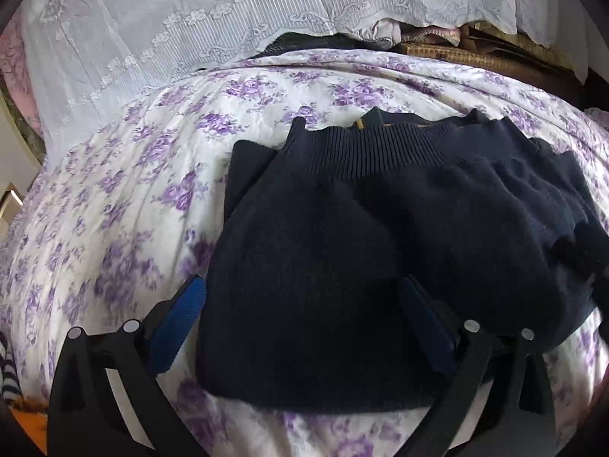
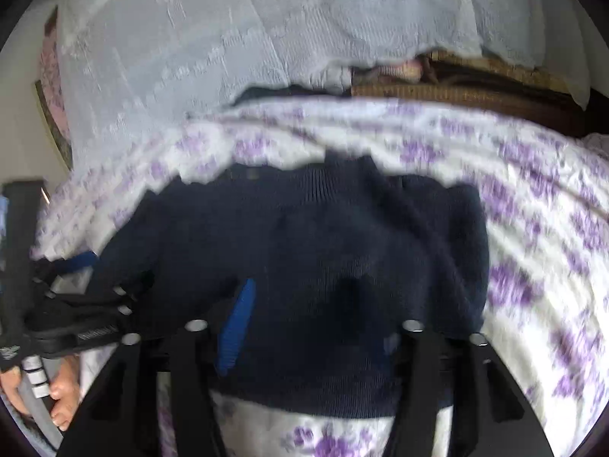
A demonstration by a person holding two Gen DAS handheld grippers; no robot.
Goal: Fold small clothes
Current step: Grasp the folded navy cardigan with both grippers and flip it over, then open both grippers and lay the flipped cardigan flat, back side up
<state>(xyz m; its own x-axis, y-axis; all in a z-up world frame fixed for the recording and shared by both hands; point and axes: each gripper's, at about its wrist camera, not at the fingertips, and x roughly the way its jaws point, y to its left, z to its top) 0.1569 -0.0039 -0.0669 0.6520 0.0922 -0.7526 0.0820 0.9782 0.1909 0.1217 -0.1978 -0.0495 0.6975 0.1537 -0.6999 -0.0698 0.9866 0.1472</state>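
My left gripper (image 1: 300,323) sits at the bottom of its view with its blue pads spread wide, nothing pinched; the near edge of the navy knit sweater (image 1: 373,236) lies between and beneath them. My right gripper (image 2: 316,323) is likewise parted in the lower centre of its own view, over the same sweater (image 2: 304,251), and I see no cloth caught in it, though the frame is blurred.

The sweater rests on the purple-flowered bedspread (image 1: 114,205), centre-right in the left view. It looks already folded into a compact block, ribbed hem toward the top of the frame and extra layers peeking out at its left and right edges. I'd judge this piece nearly done, needing perhaps a final fold or tidying. A striped garment (image 1: 7,365) shows at the far lower left edge.

At upper right, under a lace cover (image 1: 171,30), sits a woven basket (image 1: 475,57); folded fabrics show beside it, but what's inside I can't tell.
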